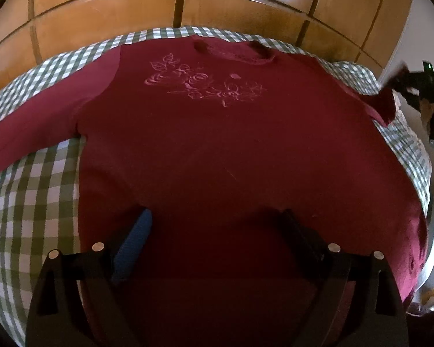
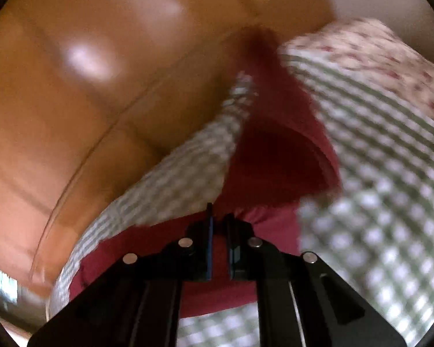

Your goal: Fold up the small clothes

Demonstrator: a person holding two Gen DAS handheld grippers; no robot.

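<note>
I see the red top [image 1: 217, 144] spread flat, face up, on the checked bedcover [image 1: 29, 202], body not yet folded. My left gripper [image 1: 217, 225] hovers over its hem, jaws wide apart. My right gripper [image 2: 220, 225] is clamped on the right sleeve [image 2: 275, 144], lifting it; I judge folding has barely begun.

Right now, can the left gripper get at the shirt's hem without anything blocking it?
Probably yes. The left gripper hangs open above the shirt, which lies flat on the checked cloth, with nothing between them. The right gripper pinches a sleeve far off to the side.
</note>
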